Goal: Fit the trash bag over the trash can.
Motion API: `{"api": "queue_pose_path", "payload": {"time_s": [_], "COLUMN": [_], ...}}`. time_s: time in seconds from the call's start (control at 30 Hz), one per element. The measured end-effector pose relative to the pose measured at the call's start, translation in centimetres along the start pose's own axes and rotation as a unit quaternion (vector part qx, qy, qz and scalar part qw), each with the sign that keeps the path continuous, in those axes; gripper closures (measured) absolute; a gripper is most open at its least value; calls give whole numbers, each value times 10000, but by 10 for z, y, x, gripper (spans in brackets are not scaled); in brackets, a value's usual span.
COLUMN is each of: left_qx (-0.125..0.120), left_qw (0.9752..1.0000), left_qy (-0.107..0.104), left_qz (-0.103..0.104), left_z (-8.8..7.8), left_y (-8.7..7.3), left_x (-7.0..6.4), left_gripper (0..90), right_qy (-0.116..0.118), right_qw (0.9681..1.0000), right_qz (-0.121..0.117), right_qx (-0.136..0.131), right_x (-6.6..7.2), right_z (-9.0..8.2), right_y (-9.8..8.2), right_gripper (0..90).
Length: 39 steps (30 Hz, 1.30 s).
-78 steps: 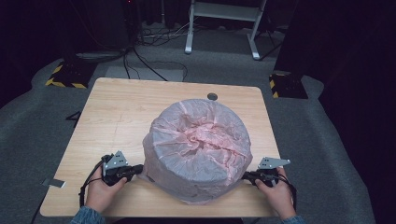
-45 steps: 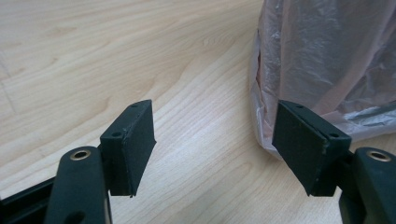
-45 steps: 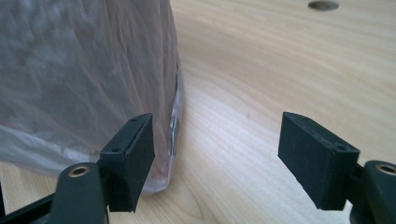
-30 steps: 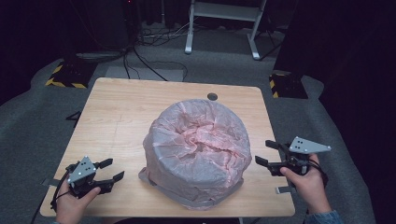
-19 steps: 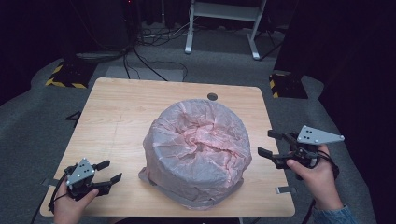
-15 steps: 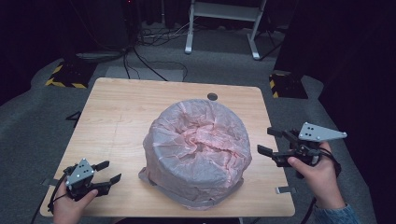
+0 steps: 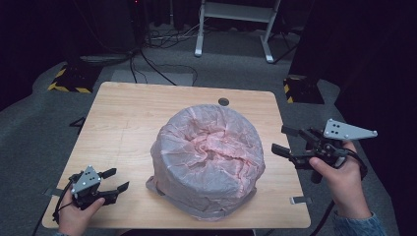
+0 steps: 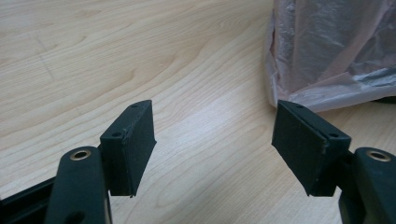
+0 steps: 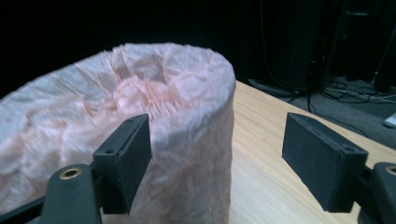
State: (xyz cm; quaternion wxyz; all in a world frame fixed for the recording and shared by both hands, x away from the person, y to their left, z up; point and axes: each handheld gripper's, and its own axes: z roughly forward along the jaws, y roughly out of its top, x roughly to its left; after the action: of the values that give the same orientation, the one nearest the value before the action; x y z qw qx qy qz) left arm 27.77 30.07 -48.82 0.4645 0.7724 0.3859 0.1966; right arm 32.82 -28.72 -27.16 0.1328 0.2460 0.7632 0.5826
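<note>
2 hand-held black two-jaw grippers flank 1 large object on a light wooden desk (image 7: 123, 123) with rounded corners.

Object: a broad, drum-shaped bundle wrapped in crinkled translucent pinkish-white plastic film (image 7: 209, 157). It stands upright on the desk, nearer the front edge than the back edge and roughly midway between the left and right edges. Loose folds of film spread onto the wood at its base, touching the desk surface. In the left gripper view the lower film skirt (image 8: 327, 51) lies on the wood at the upper right; in the right gripper view the wrinkled top and side wall (image 9: 140, 107) rise directly ahead.

Left gripper (image 7: 115, 181): held by the person's left hand (image 7: 76, 216) at the front left corner of the desk, low over the wood, pointing toward the bundle's base but clear of it. Jaws stand wide apart with nothing between them except bare desk.

Right gripper (image 7: 282, 140): held by the person's right hand (image 7: 342, 179) at the right edge of the desk, raised to about the level of the bundle's top, near its side wall without contact. Jaws spread apart and empty.

1 small dark round hole (image 7: 223, 102) sits near the back edge of the desk, behind the bundle.
</note>
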Motion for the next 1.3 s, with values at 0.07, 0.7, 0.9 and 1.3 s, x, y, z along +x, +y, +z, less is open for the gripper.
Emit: {"api": "queue_pose_path", "payload": {"time_s": [0.07, 0.7, 0.9, 1.3], "left_qx": [42, 337, 358, 328], "left_qw": [10000, 9984, 9980, 9973], "left_qy": [50, 452, 510, 627], "left_qz": [-5, -69, -80, -214], "left_z": [0, -17, -22, -37], "left_y": [-2, -12, -18, -25], "left_x": [2, 1, 2, 2], "left_gripper": [296, 309, 309, 312], "right_qy": [-14, 294, 430, 514], "right_qw": [10000, 9990, 9981, 9977], "right_qz": [-22, -333, -433, -393], "right_qx": [-25, 19, 96, 222], "right_x": [1, 25, 33, 41], "right_z": [1, 49, 73, 109], "right_y": [7, 58, 71, 85], "right_gripper": [240, 209, 206, 204]}}
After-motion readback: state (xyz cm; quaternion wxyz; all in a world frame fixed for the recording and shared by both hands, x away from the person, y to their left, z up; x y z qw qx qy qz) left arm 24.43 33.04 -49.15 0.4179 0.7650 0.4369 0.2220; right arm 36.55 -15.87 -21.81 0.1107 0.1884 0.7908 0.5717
